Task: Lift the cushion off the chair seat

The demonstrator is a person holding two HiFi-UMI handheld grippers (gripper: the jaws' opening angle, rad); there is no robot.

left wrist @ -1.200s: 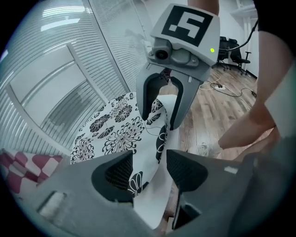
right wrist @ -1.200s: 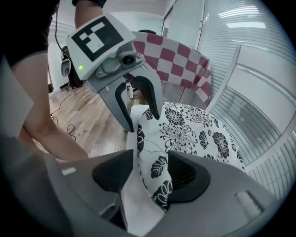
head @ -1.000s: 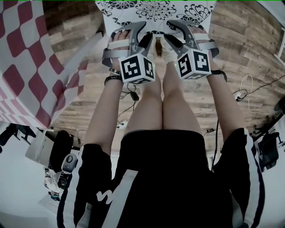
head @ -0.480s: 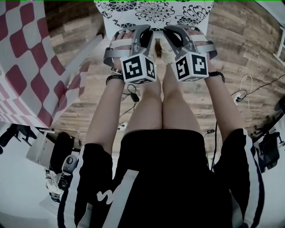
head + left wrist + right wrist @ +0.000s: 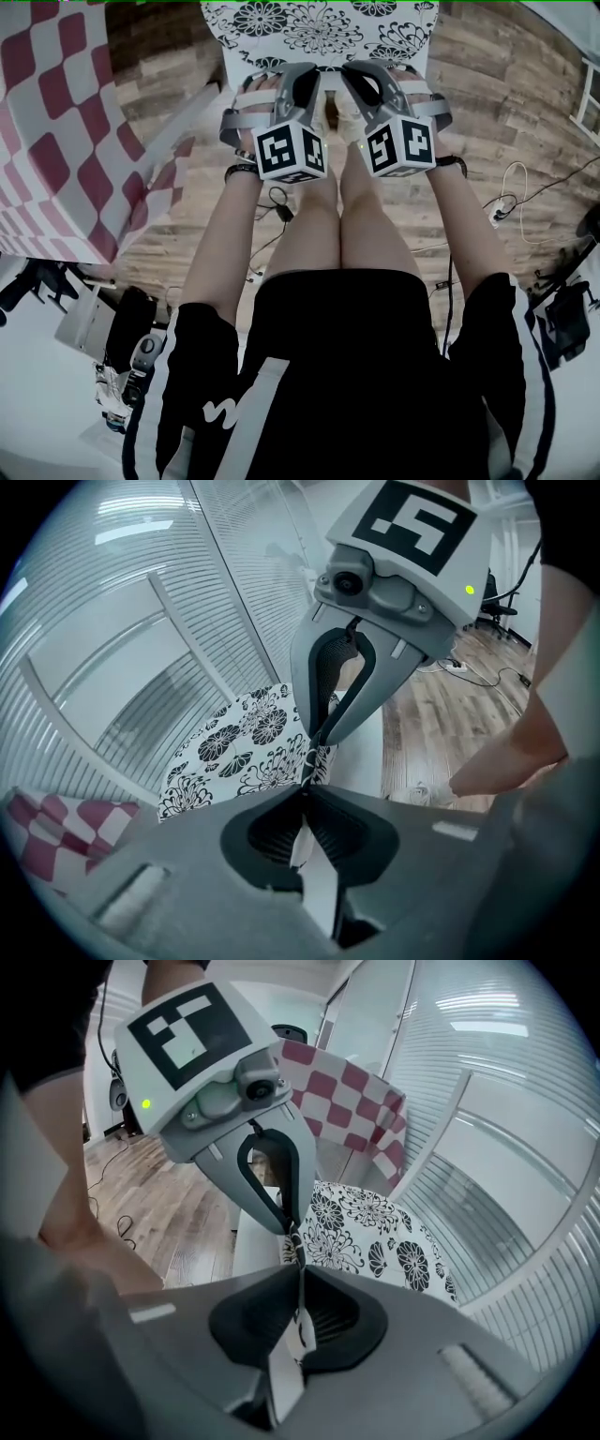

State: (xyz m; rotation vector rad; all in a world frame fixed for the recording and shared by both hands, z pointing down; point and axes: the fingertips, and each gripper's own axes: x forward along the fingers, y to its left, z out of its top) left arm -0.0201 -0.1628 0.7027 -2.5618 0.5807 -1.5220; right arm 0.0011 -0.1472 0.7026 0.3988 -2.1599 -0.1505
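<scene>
Fingertips (image 5: 272, 801) tight on floral cushion (image 5: 234, 752)

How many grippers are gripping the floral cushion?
2: the left gripper pinches the cushion at its near edge, the right gripper beside it on the right. Both have just been closing onto the fabric. None hidden.
</scene>
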